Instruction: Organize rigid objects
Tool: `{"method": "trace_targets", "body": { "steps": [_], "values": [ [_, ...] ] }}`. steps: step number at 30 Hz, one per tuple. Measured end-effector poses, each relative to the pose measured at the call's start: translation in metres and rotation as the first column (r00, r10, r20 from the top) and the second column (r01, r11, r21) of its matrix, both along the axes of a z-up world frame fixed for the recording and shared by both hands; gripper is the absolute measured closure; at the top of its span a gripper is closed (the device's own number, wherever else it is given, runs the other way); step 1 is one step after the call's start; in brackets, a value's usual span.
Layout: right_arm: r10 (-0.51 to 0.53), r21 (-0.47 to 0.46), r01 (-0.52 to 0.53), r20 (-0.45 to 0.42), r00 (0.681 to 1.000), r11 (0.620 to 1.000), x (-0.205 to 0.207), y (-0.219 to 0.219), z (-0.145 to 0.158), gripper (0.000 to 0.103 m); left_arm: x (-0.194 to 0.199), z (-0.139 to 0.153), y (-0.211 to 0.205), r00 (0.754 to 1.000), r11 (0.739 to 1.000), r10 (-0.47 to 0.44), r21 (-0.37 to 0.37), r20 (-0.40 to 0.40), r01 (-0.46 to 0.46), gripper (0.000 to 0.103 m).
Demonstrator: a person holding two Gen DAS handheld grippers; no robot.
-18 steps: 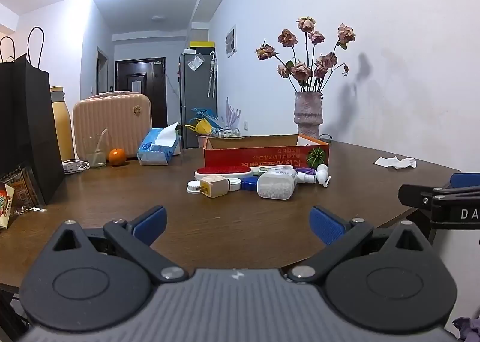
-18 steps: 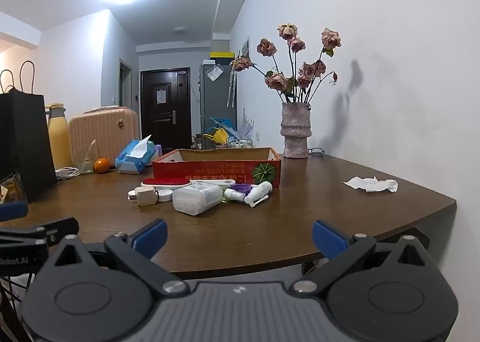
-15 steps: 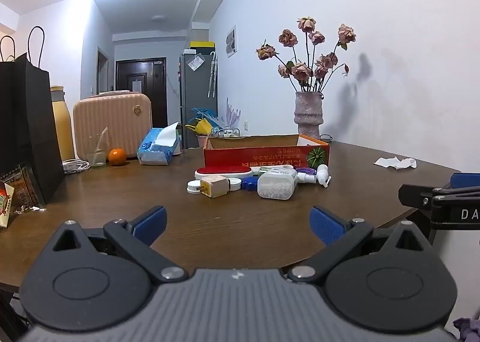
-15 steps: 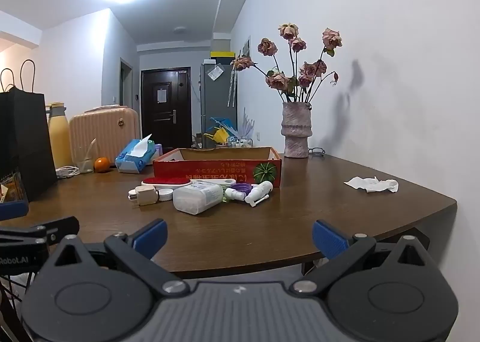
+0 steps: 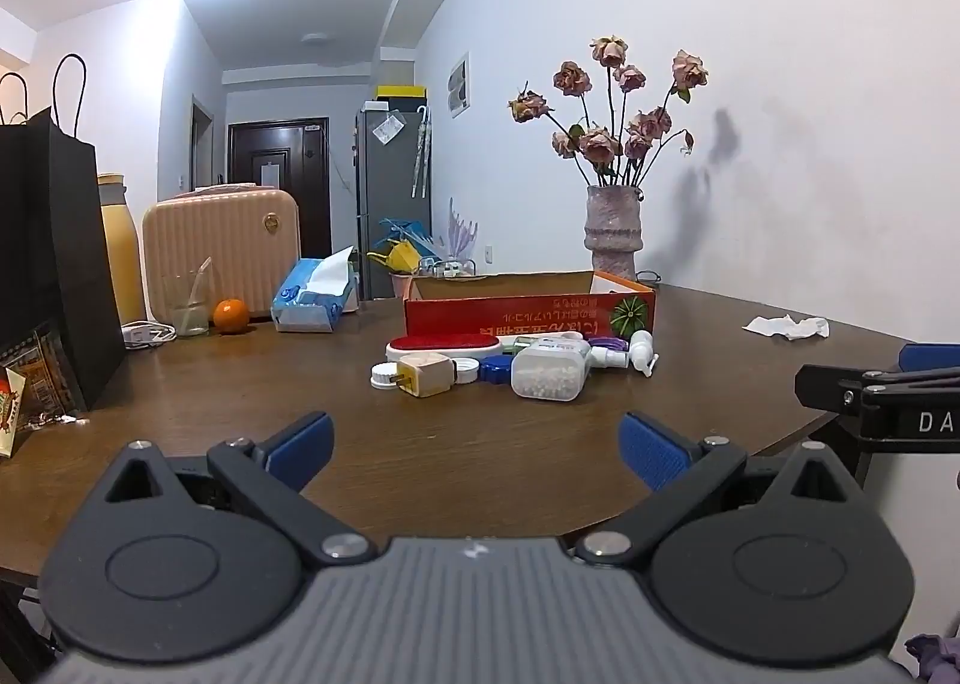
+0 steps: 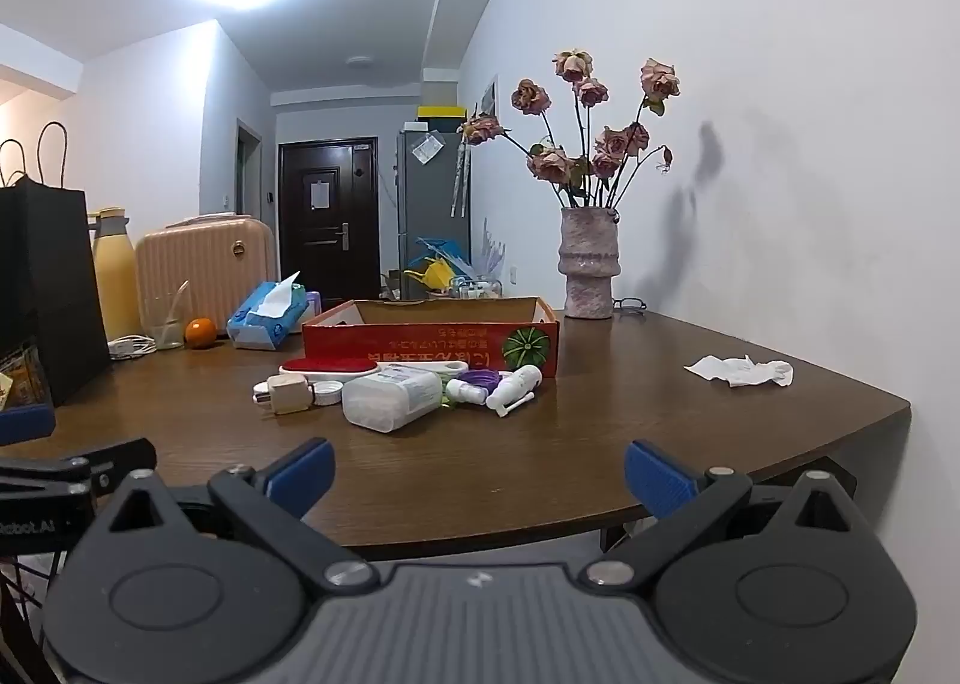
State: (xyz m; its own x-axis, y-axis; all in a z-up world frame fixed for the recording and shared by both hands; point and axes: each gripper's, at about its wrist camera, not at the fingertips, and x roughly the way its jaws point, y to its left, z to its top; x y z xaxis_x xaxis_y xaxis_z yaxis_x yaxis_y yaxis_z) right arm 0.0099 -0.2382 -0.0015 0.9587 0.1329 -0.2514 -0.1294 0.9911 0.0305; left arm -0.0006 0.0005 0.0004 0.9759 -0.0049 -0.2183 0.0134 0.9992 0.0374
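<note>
Left wrist: "DA" on right gripper (image 5: 900,378); red box (image 5: 528,312) text upside-down.

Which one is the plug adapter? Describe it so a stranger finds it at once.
Start at the red box in the middle of the table; a row of small items lies along its front. The plug adapter sits at the left end, beside a white cap. It alone is a cream cube with metal prongs.

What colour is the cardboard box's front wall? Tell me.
Red, with a green round picture at one end on the cardboard box; clearest in the right wrist view.
</note>
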Motion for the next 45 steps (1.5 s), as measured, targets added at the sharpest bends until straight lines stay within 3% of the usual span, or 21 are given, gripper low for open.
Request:
{"method": "trace_targets", "body": {
  "steps": [45],
  "values": [
    [-0.015, 0.027, 0.015, -0.018, 1.0, 1.0, 0.0096, -0.0041, 0.0019, 0.0, -0.0031, 0.0014, 0.0013, 1.0, 1.0, 0.003, 0.01, 0.027, -0.003, 0.0]
  ]
}}
